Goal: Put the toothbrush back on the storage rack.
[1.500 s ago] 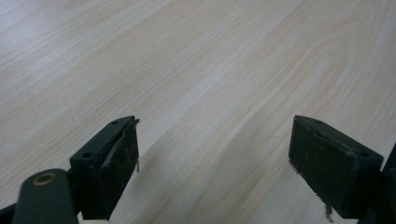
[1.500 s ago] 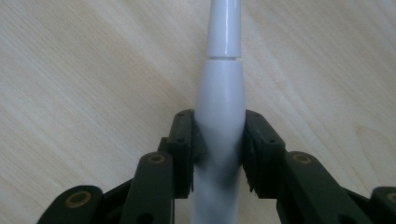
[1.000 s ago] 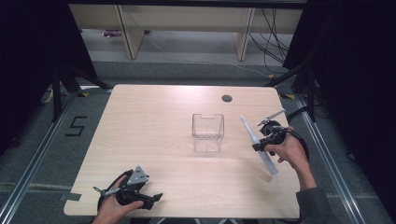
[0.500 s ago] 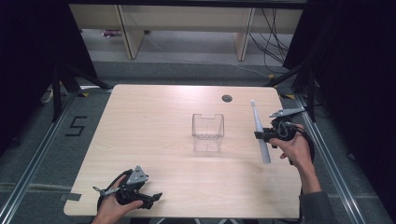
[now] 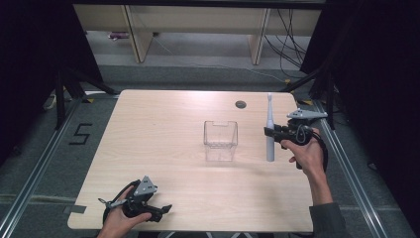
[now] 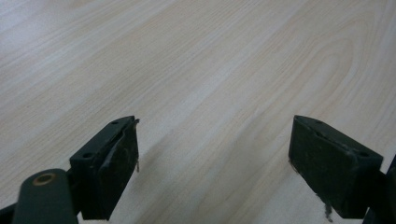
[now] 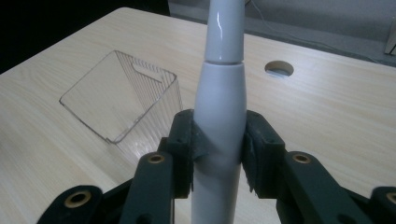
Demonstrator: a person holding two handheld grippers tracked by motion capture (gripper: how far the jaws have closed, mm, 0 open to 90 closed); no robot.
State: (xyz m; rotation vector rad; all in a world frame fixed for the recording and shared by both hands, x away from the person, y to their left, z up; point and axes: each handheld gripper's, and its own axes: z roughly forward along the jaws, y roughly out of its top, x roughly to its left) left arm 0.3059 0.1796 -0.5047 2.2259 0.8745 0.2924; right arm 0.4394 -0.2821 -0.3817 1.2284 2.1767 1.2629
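Electric toothbrush (image 5: 270,133), white, held upright above the right side of the worktop (image 5: 163,129), clamped in the right tongs (image 5: 270,133) around the handle's middle, brush end up. Clear plastic box (image 5: 220,140) sits mid-worktop, just left of the toothbrush, apart from it. Round cable hole (image 5: 240,104) near the far edge. Left tongs (image 5: 161,210) rest at the near left corner in the person's left hand (image 5: 119,222), well apart from box and toothbrush.

Left gripper view: left tongs (image 6: 212,158) stand wide apart, nothing between, bare wood worktop (image 6: 210,70) beneath.

Right gripper view: right tongs (image 7: 217,149) clamped on the toothbrush (image 7: 219,102) handle, both pads pressing its sides. Box (image 7: 123,95) lies beyond to the left, open top, looks empty. Cable hole (image 7: 279,68) to the right behind the toothbrush.
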